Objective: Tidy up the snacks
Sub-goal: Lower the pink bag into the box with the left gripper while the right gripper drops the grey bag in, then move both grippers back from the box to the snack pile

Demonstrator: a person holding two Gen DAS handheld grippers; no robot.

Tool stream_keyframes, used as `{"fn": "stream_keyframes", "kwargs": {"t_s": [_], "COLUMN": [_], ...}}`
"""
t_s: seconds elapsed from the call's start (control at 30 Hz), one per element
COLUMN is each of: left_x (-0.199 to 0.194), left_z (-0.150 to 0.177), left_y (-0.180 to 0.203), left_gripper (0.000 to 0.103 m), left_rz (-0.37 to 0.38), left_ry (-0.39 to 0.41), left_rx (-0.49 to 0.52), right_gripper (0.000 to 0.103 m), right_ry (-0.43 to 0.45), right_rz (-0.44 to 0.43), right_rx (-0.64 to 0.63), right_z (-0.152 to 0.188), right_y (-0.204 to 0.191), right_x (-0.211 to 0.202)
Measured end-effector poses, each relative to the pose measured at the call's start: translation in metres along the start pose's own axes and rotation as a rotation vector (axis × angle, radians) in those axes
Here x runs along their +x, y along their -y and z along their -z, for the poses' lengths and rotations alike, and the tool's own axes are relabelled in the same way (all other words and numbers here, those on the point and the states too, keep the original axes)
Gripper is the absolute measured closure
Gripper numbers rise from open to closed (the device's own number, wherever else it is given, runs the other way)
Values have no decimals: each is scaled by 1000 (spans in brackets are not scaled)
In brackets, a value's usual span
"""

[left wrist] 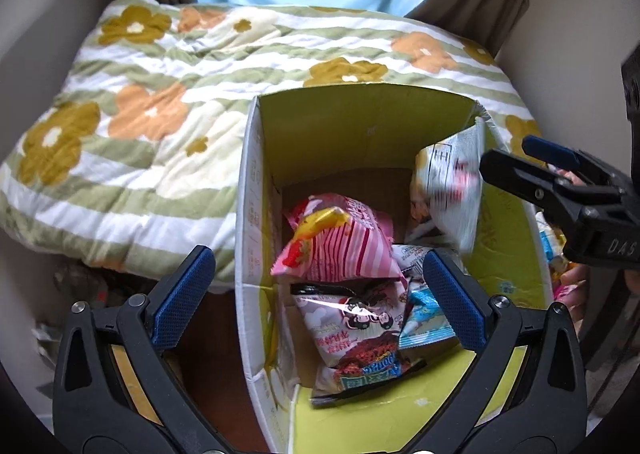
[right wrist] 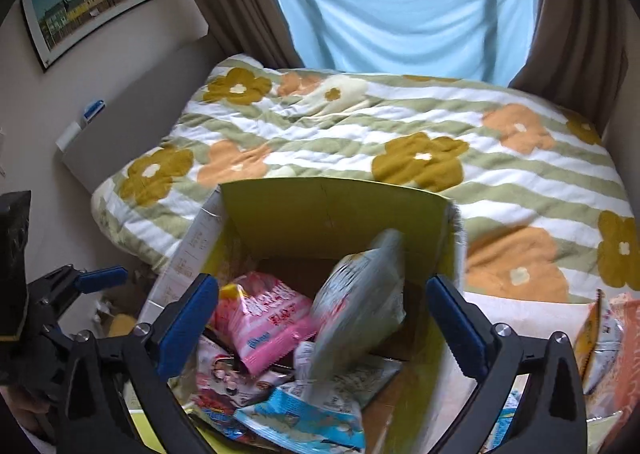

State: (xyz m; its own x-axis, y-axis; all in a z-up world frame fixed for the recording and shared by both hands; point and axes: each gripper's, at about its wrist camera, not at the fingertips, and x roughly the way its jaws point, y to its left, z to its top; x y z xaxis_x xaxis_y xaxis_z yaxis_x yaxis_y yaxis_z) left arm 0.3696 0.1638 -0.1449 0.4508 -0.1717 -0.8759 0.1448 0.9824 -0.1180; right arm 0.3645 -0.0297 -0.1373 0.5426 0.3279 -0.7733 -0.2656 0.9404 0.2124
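Right wrist view: the right gripper (right wrist: 320, 318) stands spread wide with nothing pinched, and a silver packet (right wrist: 356, 306), blurred, tilts between its fingers over the open box (right wrist: 332, 209), seemingly dropping in to join the pink packet (right wrist: 268, 318) and blue packet (right wrist: 304, 418) heaped below. The left gripper (left wrist: 316, 294) is likewise wide open and empty, poised above the same box. More packets (right wrist: 608, 338) lie to the right gripper's right, probably next in line. Beyond both grippers, a flowered quilt (right wrist: 400, 125) covers a bed under brown curtains (right wrist: 576, 13).
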Motion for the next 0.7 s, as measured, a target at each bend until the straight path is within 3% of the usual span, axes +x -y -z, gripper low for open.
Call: {"fn": "stream_keyframes", "kwargs": {"t_s": [0.27,0.5,0.7], "left_x": [4,6,-21], "left_z": [7,3,-3], "left_y": [4,7,24], "left_gripper": [0,0,0], "left_rz": [-12,-25,-50], "left_ry": [11,-2,55], "left_rx": [16,-2,-7], "right_gripper": [0,0,0], "right_ry": [-85,-62,4], "right_rz": [10,16,-2], "right_rx": [35,47,43], "right_z": [19,19,23], "right_y": [9,13,20], "right_x": [6,-8,-46]}}
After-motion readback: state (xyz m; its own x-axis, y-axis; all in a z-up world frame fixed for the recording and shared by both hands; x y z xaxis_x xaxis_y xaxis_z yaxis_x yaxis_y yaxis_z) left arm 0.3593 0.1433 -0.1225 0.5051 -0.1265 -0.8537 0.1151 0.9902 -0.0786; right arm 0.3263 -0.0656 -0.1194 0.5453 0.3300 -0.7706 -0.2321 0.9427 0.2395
